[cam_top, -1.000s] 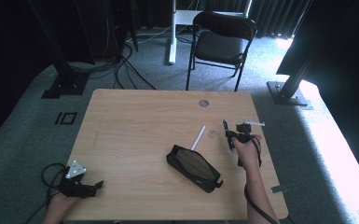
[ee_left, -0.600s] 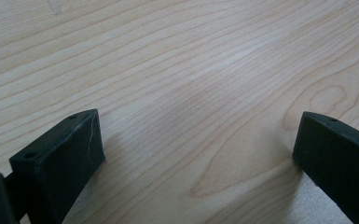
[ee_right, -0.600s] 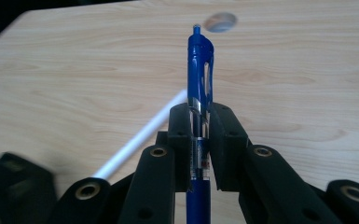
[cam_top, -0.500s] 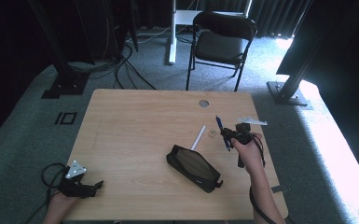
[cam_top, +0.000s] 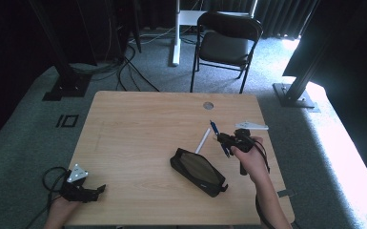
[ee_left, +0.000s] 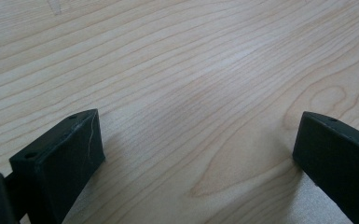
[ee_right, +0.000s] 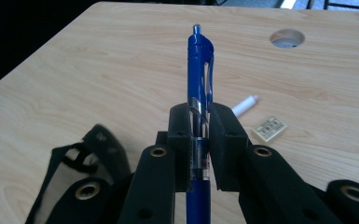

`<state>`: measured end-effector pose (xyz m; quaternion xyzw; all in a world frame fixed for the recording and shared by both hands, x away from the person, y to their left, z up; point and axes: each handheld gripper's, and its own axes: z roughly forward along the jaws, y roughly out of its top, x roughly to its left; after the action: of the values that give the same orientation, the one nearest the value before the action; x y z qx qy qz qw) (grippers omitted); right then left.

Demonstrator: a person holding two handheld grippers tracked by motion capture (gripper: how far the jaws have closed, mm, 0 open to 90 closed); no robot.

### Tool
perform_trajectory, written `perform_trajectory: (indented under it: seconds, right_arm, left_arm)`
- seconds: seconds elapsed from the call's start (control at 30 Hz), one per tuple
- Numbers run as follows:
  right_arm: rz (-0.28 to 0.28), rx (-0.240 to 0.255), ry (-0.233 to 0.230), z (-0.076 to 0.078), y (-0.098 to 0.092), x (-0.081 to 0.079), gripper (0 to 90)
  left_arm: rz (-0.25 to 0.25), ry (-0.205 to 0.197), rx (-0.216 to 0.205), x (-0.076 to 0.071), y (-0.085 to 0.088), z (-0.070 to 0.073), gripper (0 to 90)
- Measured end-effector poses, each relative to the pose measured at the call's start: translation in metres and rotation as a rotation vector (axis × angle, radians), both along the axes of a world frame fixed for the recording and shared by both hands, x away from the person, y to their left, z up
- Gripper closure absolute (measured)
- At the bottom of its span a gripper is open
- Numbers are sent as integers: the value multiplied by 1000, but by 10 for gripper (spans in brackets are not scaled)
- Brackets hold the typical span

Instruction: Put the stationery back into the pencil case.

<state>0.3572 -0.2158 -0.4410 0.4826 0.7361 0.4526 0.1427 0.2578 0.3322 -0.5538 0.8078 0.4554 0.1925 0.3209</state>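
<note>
Across the middle of the high view spreads the pale wooden surface [cam_top: 138,143], with a round cable hole [cam_top: 208,105] near its upper edge. Above it, in the upper centre of the frame, stands a black folding chair [cam_top: 226,43] on grey carpet.

Lower centre on the surface lies a black pencil case [cam_top: 198,171], lying slantwise; in the right gripper view its dark mesh and strap show at the lower left [ee_right: 74,172].

Right of centre, a hand holds the right gripper [cam_top: 225,140] above the surface, just above and to the right of the case. Its jaws are clenched on a blue pen [cam_top: 218,137]; in the right gripper view the pen [ee_right: 199,70] stands up the middle of the frame, pinched at its barrel between the two black pads, clip and push-button end rising clear of them.

At the lower left corner of the high view, the left gripper [cam_top: 94,190] rests in the other hand at the edge of the surface, well apart from everything else; its jaws stand released and wide, with bare wood between them.

A white stick-like thing [cam_top: 202,141] lies just above the case, near the pen. In the right gripper view a small eraser [ee_right: 269,129] sits right of centre, just beside that white thing [ee_right: 245,104].
</note>
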Motion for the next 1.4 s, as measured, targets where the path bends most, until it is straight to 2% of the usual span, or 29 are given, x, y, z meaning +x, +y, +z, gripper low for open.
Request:
perform_trajectory:
  seconds: [0.2,0.27,0.5,0.6,0.73,0.9,1.13,1.4]
  right_arm:
    - [55,-4,-11,4,10,-10,794]
    - [77,16,-8,5,13,-12,794]
    - [149,22,-14,10,26,-23,794]
    - [179,11,-16,12,32,-27,795]
    - [233,-3,6,10,39,-30,794]
    - [273,-33,19,7,49,-34,794]
    - [321,-68,53,-2,57,-36,794]
    - [372,-139,91,-18,67,-36,794]
  left_arm:
    - [0,0,0,0,0,0,20]
    - [0,0,0,0,0,0,20]
    - [0,-1,-1,0,0,0,20]
    - [0,0,0,0,0,0,20]
    - [1,-1,-1,0,0,0,20]
    - [0,0,0,0,0,0,20]
    - [0,0,0,0,0,0,20]
    - [0,0,0,0,0,0,20]
